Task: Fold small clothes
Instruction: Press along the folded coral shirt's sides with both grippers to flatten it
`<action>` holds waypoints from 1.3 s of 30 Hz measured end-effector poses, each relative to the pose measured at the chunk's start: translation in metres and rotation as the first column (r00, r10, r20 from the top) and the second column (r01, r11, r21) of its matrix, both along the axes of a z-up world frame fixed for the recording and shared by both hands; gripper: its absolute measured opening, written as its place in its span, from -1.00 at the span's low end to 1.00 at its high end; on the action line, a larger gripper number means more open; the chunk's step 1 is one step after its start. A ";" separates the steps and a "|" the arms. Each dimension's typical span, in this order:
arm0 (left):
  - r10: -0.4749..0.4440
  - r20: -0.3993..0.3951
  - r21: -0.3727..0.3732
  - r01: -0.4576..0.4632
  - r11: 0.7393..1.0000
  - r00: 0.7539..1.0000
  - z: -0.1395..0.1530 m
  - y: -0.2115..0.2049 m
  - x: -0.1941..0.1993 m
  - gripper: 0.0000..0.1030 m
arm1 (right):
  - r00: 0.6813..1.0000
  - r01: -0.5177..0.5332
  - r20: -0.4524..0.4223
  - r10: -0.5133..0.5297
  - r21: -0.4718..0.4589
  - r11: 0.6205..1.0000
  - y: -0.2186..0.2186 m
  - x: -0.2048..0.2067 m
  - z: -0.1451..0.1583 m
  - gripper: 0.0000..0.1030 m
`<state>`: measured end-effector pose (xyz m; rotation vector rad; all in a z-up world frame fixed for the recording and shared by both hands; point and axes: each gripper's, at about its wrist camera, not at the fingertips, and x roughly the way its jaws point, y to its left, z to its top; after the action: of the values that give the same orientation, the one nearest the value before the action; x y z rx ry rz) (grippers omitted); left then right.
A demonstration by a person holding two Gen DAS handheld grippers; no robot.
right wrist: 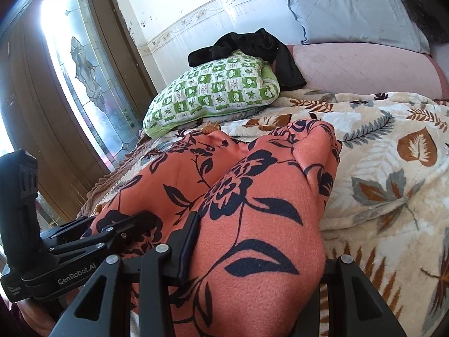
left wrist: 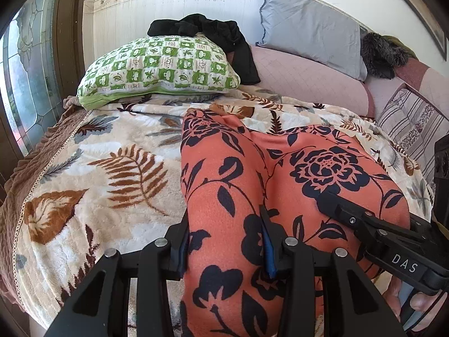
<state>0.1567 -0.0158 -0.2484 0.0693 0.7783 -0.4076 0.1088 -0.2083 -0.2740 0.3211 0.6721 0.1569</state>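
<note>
An orange garment with a black flower print [left wrist: 269, 185] lies bunched on the leaf-patterned blanket [left wrist: 106, 168]. My left gripper [left wrist: 227, 241] is shut on a thick fold of its near edge. My right gripper [right wrist: 252, 252] is shut on another fold of the same garment [right wrist: 247, 202]. The right gripper's fingers show in the left wrist view [left wrist: 345, 213], on the cloth at the right. The left gripper's fingers show in the right wrist view [right wrist: 118, 230], at the garment's left edge. The garment's far end rests on the blanket [right wrist: 393, 168].
A green checked pillow [left wrist: 157, 70] with a black garment [left wrist: 210, 32] on top lies at the far side. A grey pillow [left wrist: 308, 25] leans on a pink bolster [left wrist: 303, 75]. A glass-paned wooden door [right wrist: 75, 84] stands left. A striped cushion [left wrist: 407, 123] is at the right.
</note>
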 end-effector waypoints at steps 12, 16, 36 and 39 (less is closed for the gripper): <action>0.041 -0.004 0.139 -0.040 0.990 0.999 -0.025 -0.009 0.010 -0.16 | 0.997 0.025 -0.066 -0.025 -0.005 1.000 0.011 0.013 -0.035 -0.11; 0.050 -0.051 0.159 -0.041 0.986 0.997 -0.036 -0.006 0.018 -0.12 | 0.993 0.028 -0.119 -0.025 0.022 0.999 0.005 0.017 -0.046 -0.11; 0.032 0.015 0.260 -0.034 0.965 0.999 -0.044 -0.007 0.006 0.35 | 0.982 0.106 -0.173 -0.077 0.169 0.980 -0.016 0.004 -0.075 0.17; 0.035 0.003 0.242 -0.034 0.970 0.999 -0.045 -0.002 0.008 0.46 | 0.980 0.111 -0.182 -0.076 0.190 0.976 -0.019 0.001 -0.077 0.23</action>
<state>0.1648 -0.0182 -0.2936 0.2832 0.8269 -0.2781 0.1100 -0.2276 -0.3512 0.5632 0.8146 0.1070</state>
